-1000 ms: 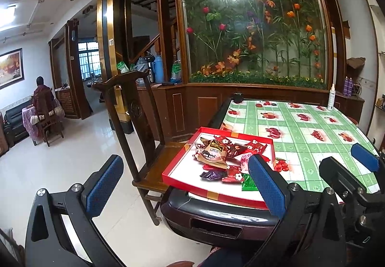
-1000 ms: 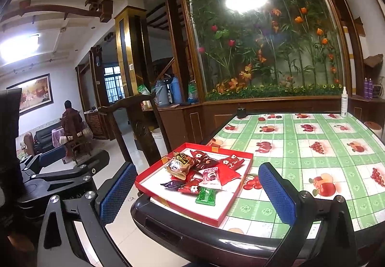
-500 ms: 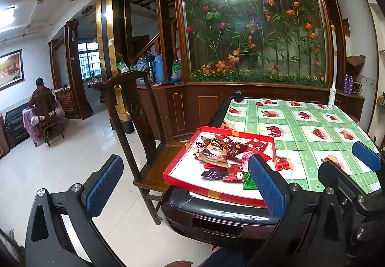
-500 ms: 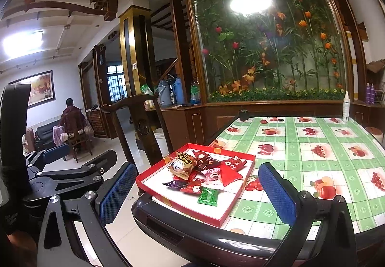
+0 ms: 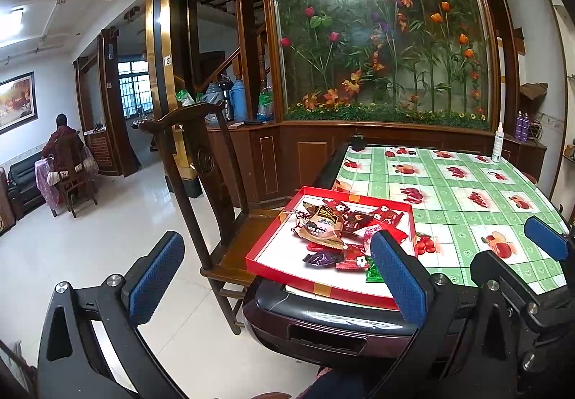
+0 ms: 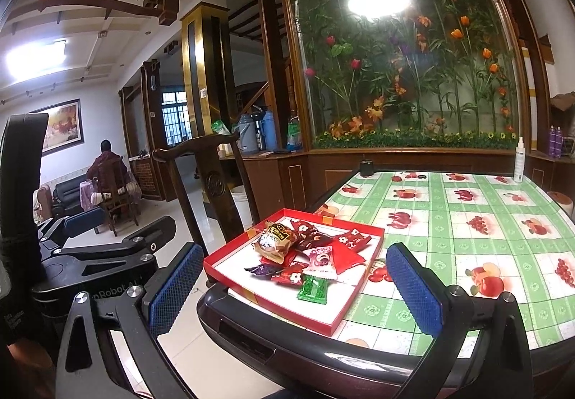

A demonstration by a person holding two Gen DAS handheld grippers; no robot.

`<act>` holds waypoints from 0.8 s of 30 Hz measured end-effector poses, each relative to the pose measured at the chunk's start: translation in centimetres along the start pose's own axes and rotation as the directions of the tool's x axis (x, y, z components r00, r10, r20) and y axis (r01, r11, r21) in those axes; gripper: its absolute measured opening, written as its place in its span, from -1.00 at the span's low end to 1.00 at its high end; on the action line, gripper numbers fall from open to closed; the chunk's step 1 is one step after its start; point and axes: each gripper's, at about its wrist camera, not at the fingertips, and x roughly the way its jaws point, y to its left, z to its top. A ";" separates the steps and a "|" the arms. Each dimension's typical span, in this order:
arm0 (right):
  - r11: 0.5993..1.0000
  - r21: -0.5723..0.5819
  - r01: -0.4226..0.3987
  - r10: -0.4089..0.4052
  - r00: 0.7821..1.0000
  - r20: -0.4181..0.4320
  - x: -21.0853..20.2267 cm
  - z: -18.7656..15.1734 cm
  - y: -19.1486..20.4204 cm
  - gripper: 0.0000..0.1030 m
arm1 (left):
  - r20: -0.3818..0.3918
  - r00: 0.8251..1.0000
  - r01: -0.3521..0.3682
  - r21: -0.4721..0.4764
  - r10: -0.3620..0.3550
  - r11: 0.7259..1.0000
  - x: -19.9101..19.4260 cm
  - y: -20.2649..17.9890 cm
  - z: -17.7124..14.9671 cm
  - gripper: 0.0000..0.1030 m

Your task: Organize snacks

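Observation:
A shallow red tray point(image 5: 273, 237) point(image 6: 230, 250) sits at the near left corner of the table. It holds a heap of wrapped snacks: a brown packet point(image 5: 321, 223) point(image 6: 275, 237), red packets point(image 6: 345, 255), a purple one point(image 5: 321, 258) point(image 6: 264, 269) and a green one point(image 6: 314, 287). My left gripper point(image 5: 276, 276) is open and empty, held before the table's near edge. My right gripper point(image 6: 293, 291) is open and empty, just short of the tray. It also shows at the right of the left wrist view point(image 5: 546, 237).
The table point(image 6: 467, 219) has a green checked cloth with fruit prints and a dark raised rim point(image 6: 287, 345). A wooden chair point(image 5: 208, 183) stands left of the tray. A spray bottle point(image 6: 518, 160) stands at the table's far edge. A person point(image 5: 63, 143) sits far left.
Both grippers have drifted slightly, and the tray sits a little nearer in the right view. Both stay open and empty.

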 end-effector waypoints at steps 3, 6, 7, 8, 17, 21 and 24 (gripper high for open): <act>1.000 -0.004 -0.003 0.003 1.000 -0.008 0.1 -0.1 0.1 0.99 | -0.002 1.000 -0.002 -0.003 0.002 1.000 0.1 0.1 -0.1 1.00; 1.000 -0.009 -0.007 0.007 1.000 -0.018 0.3 -0.2 0.2 0.99 | -0.007 1.000 -0.007 -0.007 0.007 1.000 0.2 0.3 -0.3 1.00; 1.000 -0.012 -0.009 0.008 1.000 -0.021 0.4 -0.3 0.3 0.99 | -0.011 1.000 -0.009 -0.009 0.009 1.000 0.3 0.3 -0.4 1.00; 1.000 -0.015 -0.010 0.010 1.000 -0.024 0.5 -0.3 0.3 0.99 | -0.013 1.000 -0.009 -0.010 0.009 1.000 0.5 0.4 -0.4 1.00; 1.000 -0.023 -0.017 0.016 0.999 -0.032 0.6 -0.7 0.5 0.99 | -0.028 1.000 -0.011 -0.017 0.011 1.000 0.7 0.5 -0.7 1.00; 1.000 -0.025 -0.016 0.015 0.999 -0.032 0.6 -0.7 0.5 0.99 | -0.031 0.999 -0.014 -0.019 0.013 1.000 0.7 0.5 -0.7 1.00; 1.000 -0.024 -0.018 0.018 0.999 -0.034 0.6 -0.7 0.5 0.99 | -0.034 0.999 -0.016 -0.018 0.015 1.000 0.7 0.5 -0.8 1.00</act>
